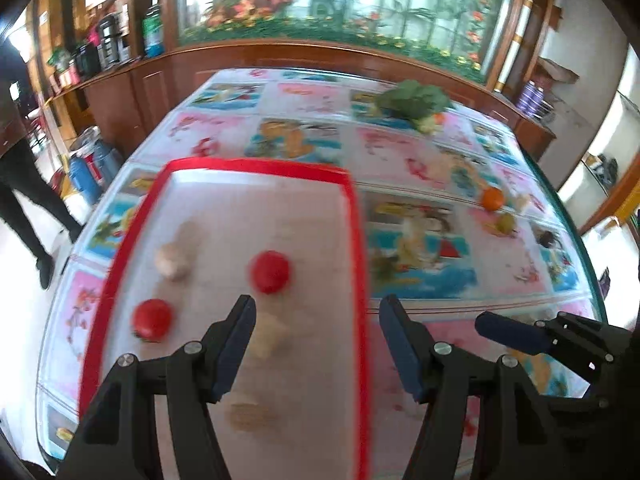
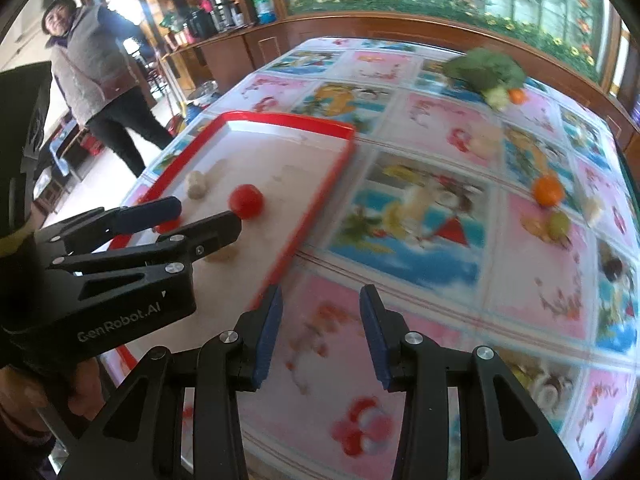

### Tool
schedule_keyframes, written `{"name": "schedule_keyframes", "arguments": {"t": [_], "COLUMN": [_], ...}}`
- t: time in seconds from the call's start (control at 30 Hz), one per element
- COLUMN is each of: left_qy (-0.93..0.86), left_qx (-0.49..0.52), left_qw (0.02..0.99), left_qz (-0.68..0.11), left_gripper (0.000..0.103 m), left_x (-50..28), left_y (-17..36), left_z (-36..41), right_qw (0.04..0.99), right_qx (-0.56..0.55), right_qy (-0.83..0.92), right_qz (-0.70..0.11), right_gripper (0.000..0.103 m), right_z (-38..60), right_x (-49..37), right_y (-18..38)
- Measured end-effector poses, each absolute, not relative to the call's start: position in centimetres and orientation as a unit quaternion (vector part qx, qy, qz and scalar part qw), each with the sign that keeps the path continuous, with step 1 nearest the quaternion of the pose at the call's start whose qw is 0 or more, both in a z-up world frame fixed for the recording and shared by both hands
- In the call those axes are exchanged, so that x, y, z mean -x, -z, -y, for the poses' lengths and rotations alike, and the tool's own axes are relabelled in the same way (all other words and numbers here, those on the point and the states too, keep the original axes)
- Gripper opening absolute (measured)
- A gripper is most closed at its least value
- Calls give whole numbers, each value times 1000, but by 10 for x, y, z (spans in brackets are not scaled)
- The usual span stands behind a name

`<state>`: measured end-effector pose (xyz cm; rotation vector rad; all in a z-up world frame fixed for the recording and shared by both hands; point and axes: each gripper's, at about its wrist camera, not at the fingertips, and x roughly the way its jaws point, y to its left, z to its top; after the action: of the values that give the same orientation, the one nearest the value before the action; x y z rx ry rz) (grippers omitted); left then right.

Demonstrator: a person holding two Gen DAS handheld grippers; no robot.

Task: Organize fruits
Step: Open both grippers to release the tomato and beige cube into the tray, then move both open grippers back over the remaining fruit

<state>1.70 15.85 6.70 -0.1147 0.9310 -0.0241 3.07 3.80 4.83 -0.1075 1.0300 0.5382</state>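
Observation:
A red-rimmed tray [image 1: 360,240] lies on the table at the left and holds two red tomatoes [image 1: 269,272] [image 1: 153,319] and several pale beige lumps [image 1: 172,260]. My left gripper [image 1: 318,320] is open and empty, hovering over the tray's right rim. It also shows in the right wrist view [image 2: 206,216] above the tray [image 2: 320,196]. My right gripper [image 2: 320,312] is open and empty over the tablecloth, right of the tray. An orange [image 2: 547,191] and a green-yellow fruit [image 2: 558,224] lie on the table at the right.
A leafy green vegetable [image 2: 486,66] with a small orange piece lies at the table's far side. The table has a colourful cartoon cloth [image 2: 440,208]. A person [image 2: 100,92] stands at the left. A wooden counter with bottles runs behind.

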Motion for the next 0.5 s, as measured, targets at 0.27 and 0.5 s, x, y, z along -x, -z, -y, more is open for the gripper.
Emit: {"name": "schedule_keyframes", "arguments": {"t": [0.27,0.5], "left_qy": [67,118], "left_qx": [26,7], "left_qw": [887,877], "left_qz": [-456,-467], "left_gripper": [67,67], "left_x": [-19,-22], "left_y": [-70,-67], "left_z": [-84,-19], "right_qw": [844,852], "right_qx": [14,-17], "right_qy": [-215,-165], "right_qz": [-491,-496], "right_gripper": [40,40], "right_z": [31,99], "right_x": [-23,-17], "right_y": [-47,-42]}}
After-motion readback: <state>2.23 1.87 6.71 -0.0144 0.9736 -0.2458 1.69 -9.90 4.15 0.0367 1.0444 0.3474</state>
